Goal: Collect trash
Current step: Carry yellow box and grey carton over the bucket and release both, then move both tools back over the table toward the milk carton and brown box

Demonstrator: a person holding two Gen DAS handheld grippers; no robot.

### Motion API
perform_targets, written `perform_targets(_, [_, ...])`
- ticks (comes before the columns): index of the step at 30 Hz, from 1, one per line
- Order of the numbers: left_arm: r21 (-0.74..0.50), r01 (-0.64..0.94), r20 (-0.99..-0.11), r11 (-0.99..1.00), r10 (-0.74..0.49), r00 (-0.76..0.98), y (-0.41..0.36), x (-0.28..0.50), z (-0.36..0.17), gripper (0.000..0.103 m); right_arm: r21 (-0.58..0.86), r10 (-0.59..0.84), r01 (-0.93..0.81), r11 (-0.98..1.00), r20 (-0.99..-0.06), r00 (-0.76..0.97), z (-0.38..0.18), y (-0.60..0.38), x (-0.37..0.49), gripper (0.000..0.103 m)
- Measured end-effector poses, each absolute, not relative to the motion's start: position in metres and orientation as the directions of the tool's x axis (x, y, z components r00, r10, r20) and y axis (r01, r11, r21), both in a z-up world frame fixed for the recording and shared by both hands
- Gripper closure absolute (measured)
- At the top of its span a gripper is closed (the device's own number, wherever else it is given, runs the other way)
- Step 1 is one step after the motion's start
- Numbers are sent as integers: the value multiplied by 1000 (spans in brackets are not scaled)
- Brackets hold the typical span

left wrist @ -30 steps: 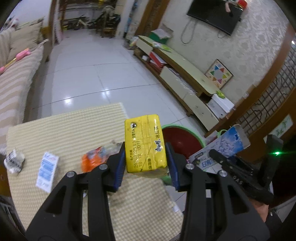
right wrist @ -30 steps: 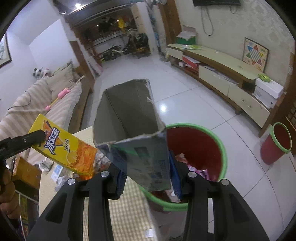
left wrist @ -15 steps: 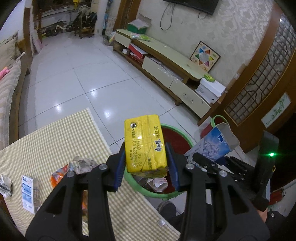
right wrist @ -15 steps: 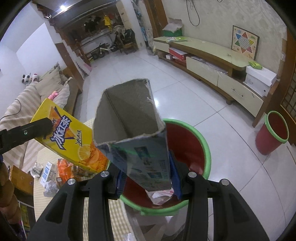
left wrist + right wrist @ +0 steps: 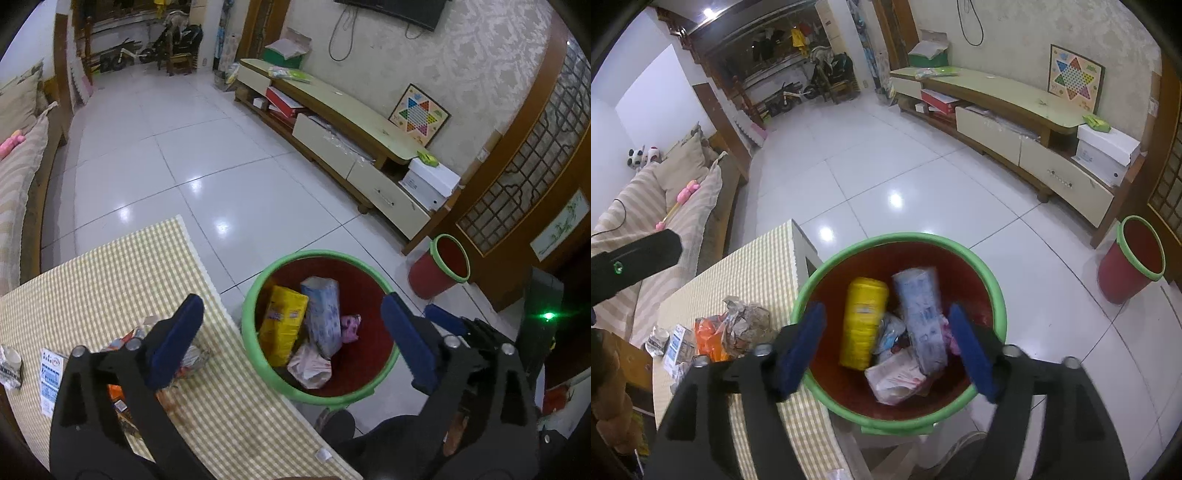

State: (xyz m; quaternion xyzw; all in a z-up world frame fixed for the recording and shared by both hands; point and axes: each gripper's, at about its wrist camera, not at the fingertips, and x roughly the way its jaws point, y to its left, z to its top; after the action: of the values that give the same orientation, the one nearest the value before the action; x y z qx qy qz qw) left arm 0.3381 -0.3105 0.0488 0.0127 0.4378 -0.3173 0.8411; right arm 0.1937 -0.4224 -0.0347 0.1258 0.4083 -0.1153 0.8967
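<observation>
Both cartons gone from jaws since earlier frame, now lying in bin. Left gripper (image 5: 291, 332): jaws opening wide, nothing between. Right gripper (image 5: 886, 343): jaws opening, empty too. Both tilted steeply down over red bin (image 5: 255, 295), hovering above rim. Yellow carton (image 5: 282, 325) and blue carton (image 5: 321, 317) rest inside among wrappers. Drop step done. Next, likely: swing back to table (image 5: 110, 273), pick crumpled wrappers (image 5: 738, 328) left there.

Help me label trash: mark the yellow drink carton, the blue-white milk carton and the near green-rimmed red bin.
yellow drink carton (image 5: 863, 325), right wrist view, side face
blue-white milk carton (image 5: 921, 317), right wrist view, long side
green-rimmed red bin (image 5: 255, 295), left wrist view, left rim
</observation>
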Motion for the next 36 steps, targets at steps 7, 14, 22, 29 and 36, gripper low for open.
perform_targets(7, [-254, 508, -750, 823, -499, 434, -283, 332, 51, 6, 119, -120, 312, 943, -752, 649, -28, -408, 189, 7])
perform_targets(14, [-254, 454, -756, 854, -467, 458, -240, 317, 50, 6, 111, -106, 282, 953, -750, 653, -24, -380, 185, 7])
perform_targets(22, [-266, 354, -767, 897, -419, 485, -167, 290, 40, 6, 95, -71, 209, 973, -742, 667, -21, -325, 187, 7])
perform_targets(29, [-283, 270, -758, 920, -387, 525, -112, 274, 41, 6, 73, -27, 120, 990, -742, 670, -23, -268, 193, 7])
perform_targets(36, [-301, 159, -764, 940, -338, 549, -45, 257, 25, 6, 48, 8, 43, 998, -750, 661, -30, -225, 196, 7])
